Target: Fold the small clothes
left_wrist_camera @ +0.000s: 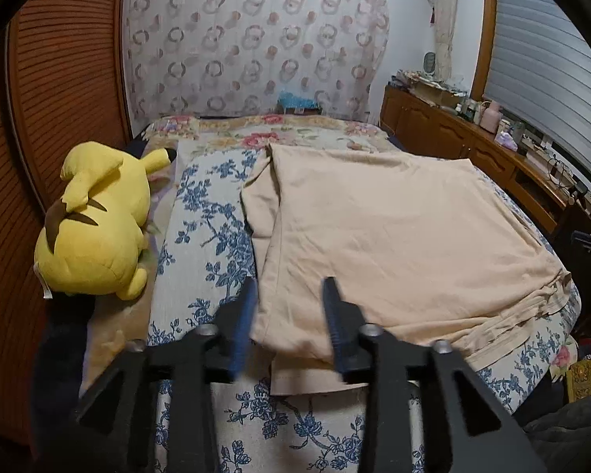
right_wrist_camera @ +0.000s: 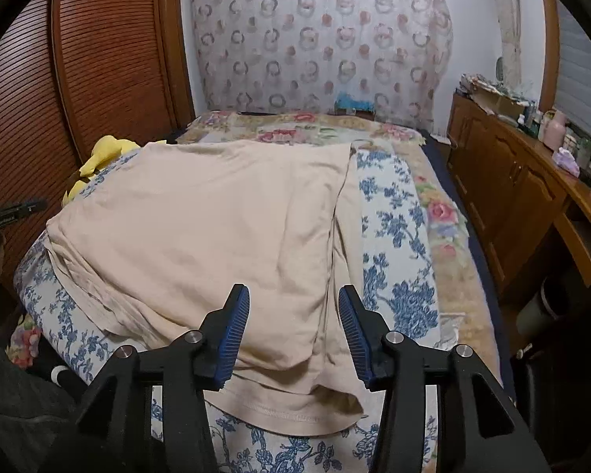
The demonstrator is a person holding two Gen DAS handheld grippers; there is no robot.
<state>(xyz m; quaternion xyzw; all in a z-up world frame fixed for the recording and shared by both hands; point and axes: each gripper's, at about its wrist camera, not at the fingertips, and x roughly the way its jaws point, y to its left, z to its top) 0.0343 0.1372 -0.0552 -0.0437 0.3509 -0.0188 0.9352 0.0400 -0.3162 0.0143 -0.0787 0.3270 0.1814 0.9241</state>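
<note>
Holding my left gripper [left_wrist_camera: 289, 317] and right gripper [right_wrist_camera: 293, 325] open and empty over the near hem, I am guessing the soft, floppy beige shirt [left_wrist_camera: 394, 236] lying on the bed [left_wrist_camera: 201, 213] is pinching best at its corners.

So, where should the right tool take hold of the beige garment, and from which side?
Probably the near corner of the beige garment, where the stitched hem lifts off the floral bedcover. Coming low from the front, the open right tool could slide one finger under that raised edge; the middle lies flat and offers no edge.
</note>
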